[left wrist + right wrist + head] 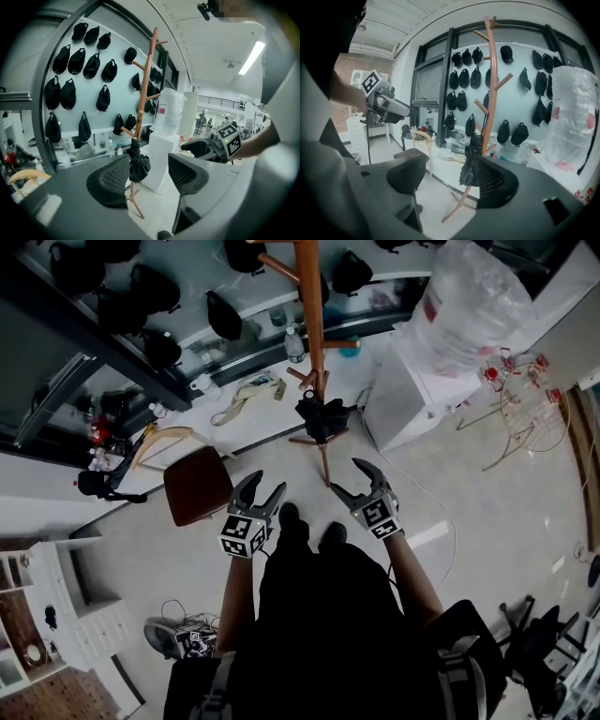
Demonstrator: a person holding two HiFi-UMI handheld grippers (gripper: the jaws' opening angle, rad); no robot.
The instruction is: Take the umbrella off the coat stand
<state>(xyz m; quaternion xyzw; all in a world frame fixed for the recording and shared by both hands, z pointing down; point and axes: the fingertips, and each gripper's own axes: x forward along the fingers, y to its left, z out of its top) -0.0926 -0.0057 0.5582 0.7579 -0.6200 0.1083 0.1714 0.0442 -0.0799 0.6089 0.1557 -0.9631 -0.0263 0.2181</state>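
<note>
A folded black umbrella [323, 416] hangs low on the wooden coat stand [311, 315]. It shows between the open jaws in the left gripper view [138, 164] and at the right jaw's edge in the right gripper view [469, 166]. The stand's pole [144, 89] [489, 89] rises with bare pegs. My left gripper [260, 495] and right gripper [354, 480] are both open and empty, held side by side short of the stand's feet, apart from the umbrella.
A white cabinet [405, 399] with a big clear plastic bag [469, 301] stands right of the stand. A brown chair [197, 486] is to the left. Black caps [70, 61] hang on the wall behind. A low white ledge [253, 423] runs behind the stand.
</note>
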